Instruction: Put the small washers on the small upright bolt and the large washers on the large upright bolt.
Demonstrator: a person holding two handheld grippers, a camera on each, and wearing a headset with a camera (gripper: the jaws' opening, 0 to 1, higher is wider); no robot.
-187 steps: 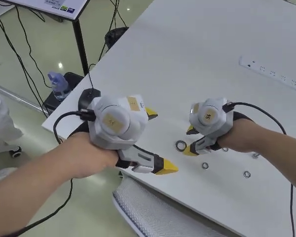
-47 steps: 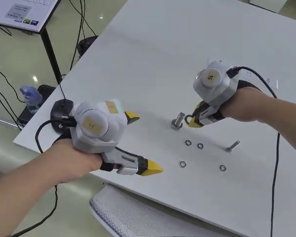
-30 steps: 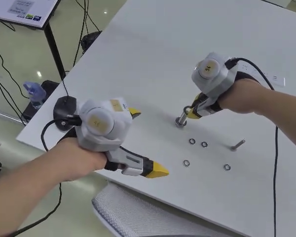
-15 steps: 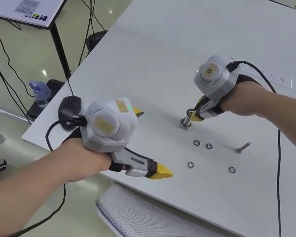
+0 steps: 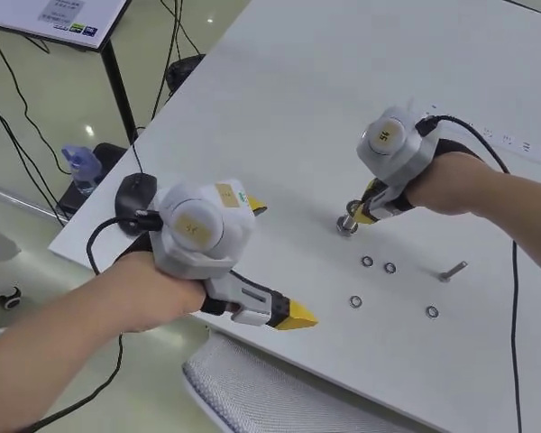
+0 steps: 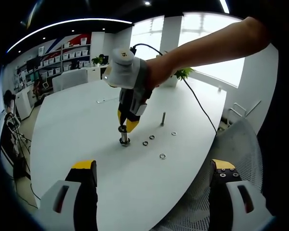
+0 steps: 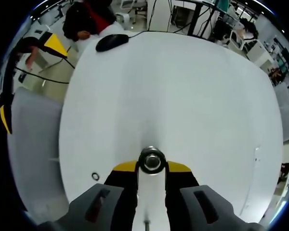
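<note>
Four small washers (image 5: 367,262) lie loose on the worktop (image 5: 279,99), between the large bolt (image 5: 346,225) and the small bolt (image 5: 452,270). None of them is on the small bolt yet, so most of the task looks undone.

The right hand-held gripper (image 5: 354,216) is tipped down right over the large bolt. The right gripper view has its yellow tips on either side of a large washer (image 7: 152,151), and the jaws look closed on it. The washer sits at the bolt's top, roughly centred, probably so the hole lines up with the shaft before letting go. I can't tell if it is already threaded over the tip. The left gripper view shows both bolts standing upright; the small one stands apart from the large one, with the small washers lying just beside it.

The left hand-held gripper (image 5: 279,262) has its jaws spread wide and carries nothing. It is held near the worktop's front edge, well away from the bolts, likely to keep out of the right one's way and give a side look at the work.

Nearby are a black mouse (image 5: 131,190) at the far left edge, a power strip (image 5: 514,142) farther back, a mesh chair (image 5: 252,397) under the front edge and a water bottle (image 5: 83,167) on the floor. Nothing blocks the bolts; the nearest small washers lie close to the large bolt's base, so a dropped washer could land among them.
</note>
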